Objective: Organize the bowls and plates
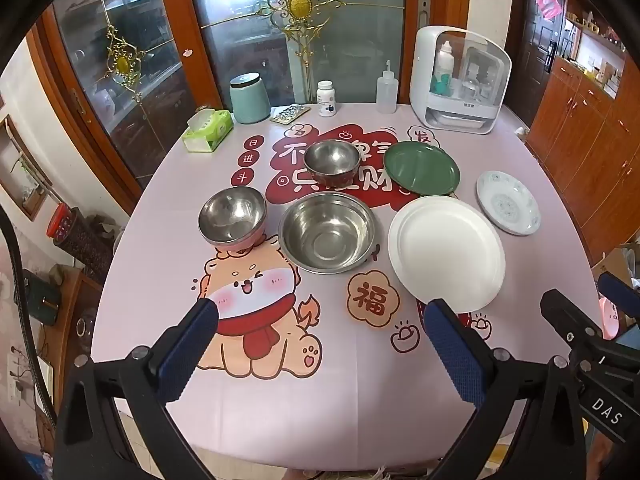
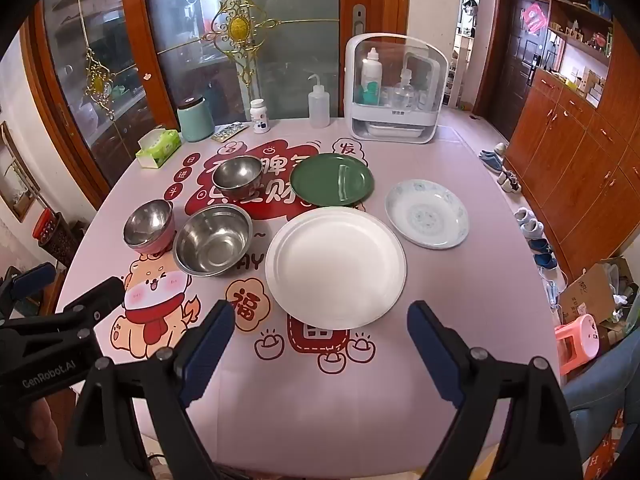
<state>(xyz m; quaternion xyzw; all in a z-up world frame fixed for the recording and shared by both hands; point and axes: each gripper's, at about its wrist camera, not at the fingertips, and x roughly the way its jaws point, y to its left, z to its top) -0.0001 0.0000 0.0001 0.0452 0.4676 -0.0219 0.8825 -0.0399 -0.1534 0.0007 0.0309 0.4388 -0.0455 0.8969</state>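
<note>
Right wrist: "GenRobot.AI" left gripper (image 2: 106, 286) (white lettering)

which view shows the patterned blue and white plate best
The right wrist view: the patterned plate sits clear of the edge, its blue motifs readable. In the left wrist view it lies far right, squeezed by the lens, pattern fainter.

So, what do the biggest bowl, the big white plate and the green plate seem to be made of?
Biggest bowl: probably stainless steel, shiny with blurred reflections. Big white plate: matte, no glare; perhaps paper or pulp. Green plate: glossy with a glare streak; melamine or glazed ceramic, unclear.
</note>
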